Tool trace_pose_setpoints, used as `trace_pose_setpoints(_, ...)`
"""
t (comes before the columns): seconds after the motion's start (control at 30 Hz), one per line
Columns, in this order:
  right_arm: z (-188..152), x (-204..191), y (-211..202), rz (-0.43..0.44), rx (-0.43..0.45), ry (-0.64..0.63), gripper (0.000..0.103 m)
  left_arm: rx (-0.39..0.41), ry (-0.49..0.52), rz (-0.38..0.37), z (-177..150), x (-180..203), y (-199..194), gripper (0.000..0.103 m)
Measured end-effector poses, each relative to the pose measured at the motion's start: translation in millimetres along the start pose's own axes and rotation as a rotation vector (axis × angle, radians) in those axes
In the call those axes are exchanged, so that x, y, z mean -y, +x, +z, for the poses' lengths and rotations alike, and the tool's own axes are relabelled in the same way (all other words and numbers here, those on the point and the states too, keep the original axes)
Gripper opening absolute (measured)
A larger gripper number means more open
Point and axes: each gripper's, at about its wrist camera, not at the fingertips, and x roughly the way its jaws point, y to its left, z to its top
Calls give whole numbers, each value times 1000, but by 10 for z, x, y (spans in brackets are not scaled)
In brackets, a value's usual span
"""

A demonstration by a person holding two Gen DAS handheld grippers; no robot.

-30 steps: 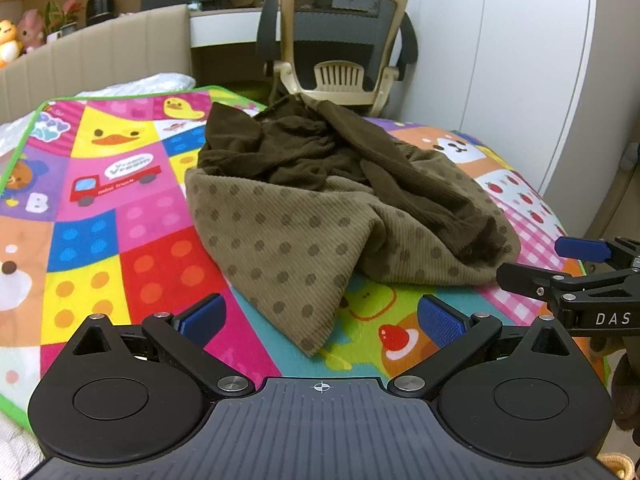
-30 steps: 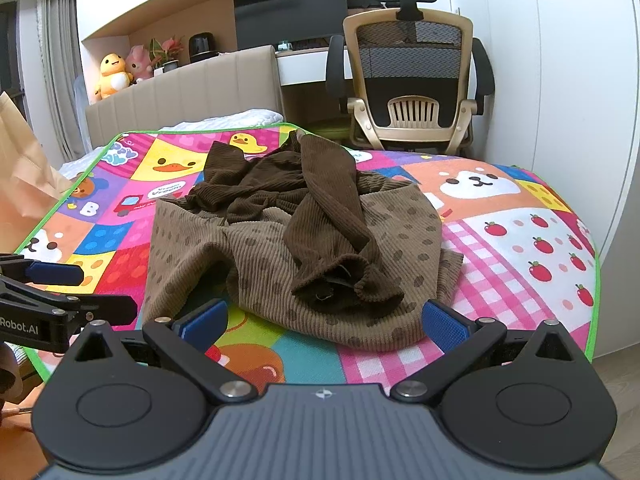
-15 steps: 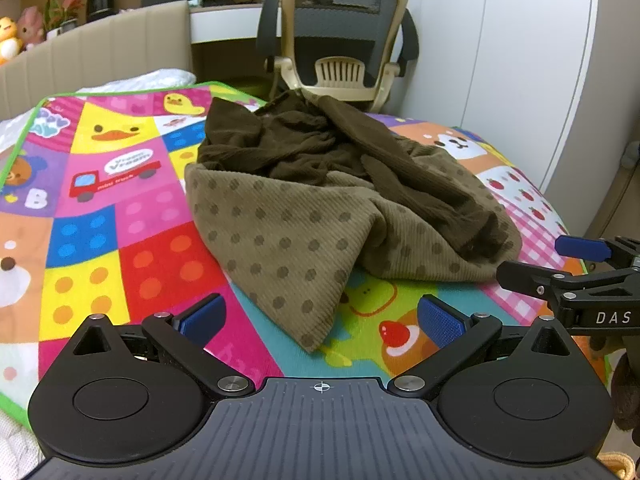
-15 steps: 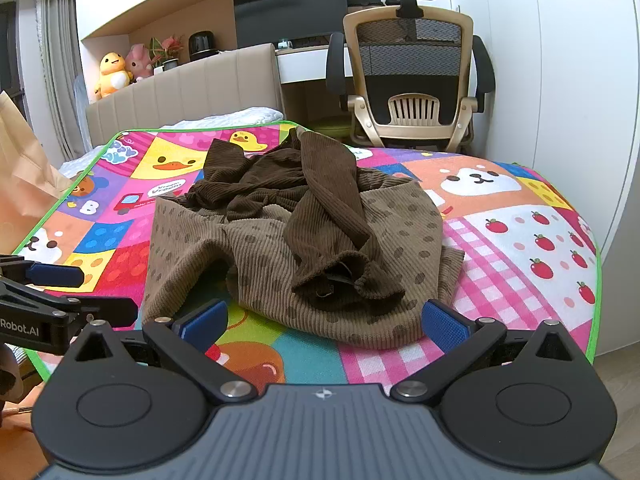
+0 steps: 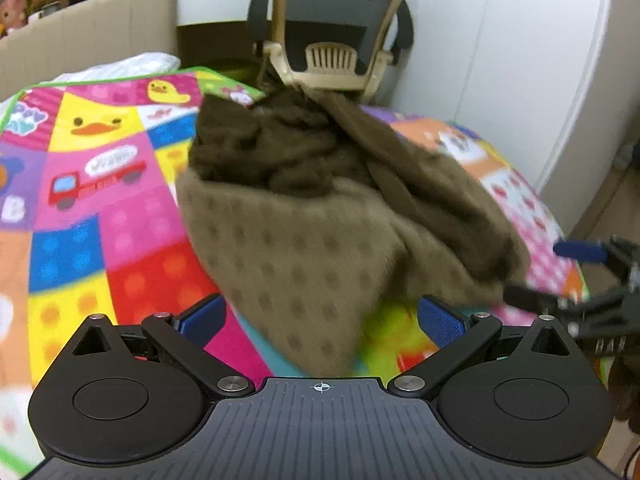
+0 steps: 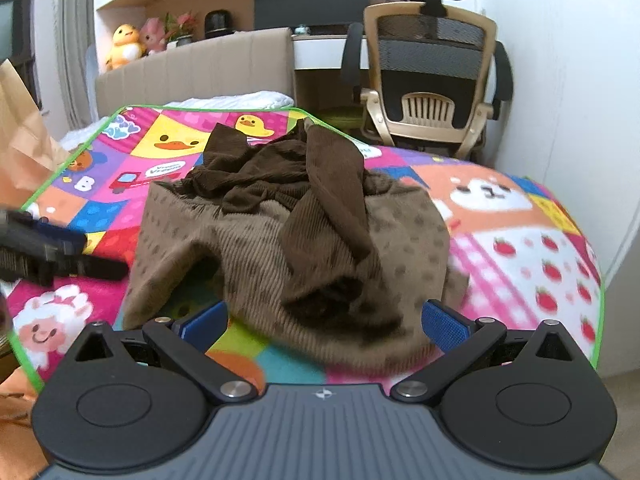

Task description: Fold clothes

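Both grippers, left gripper and right gripper, gape wide over the crumpled brown garment on the play mat. Blurry, but I'd pinch the near hem corners and spread it flat first.

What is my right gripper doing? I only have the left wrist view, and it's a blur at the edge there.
Observer: The right gripper is open, with nothing between its fingers. The garment lies just ahead of it.
Operator: Where does the dark sleeve end?
Observer: The sleeve runs toward the right gripper. Its cuff lies on the dotted fabric, near the front hem.
Operator: Anything beside the mat on my left?
Observer: A brown paper bag shows just past the mat's left edge.
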Motion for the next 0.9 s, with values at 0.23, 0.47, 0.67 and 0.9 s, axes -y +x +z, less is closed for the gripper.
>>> trace_pose_setpoints(0.23,389,308,688,93,-76,172,103,13,-101,22,630,-473,496,103)
trace_pose_setpoints(0.47,292,619,1143,186,-124,402,103,-103,-134,76,722,-939,1184,103)
trace_pose_setpoints(0.67,289,713,1139,234,-142,463,103,-107,-110,61,667,-1097,1384,103)
trace_pose_setpoints(0.9,805,414,999,68,-30,15,103,-52,-91,53,711,-1144,1317,80)
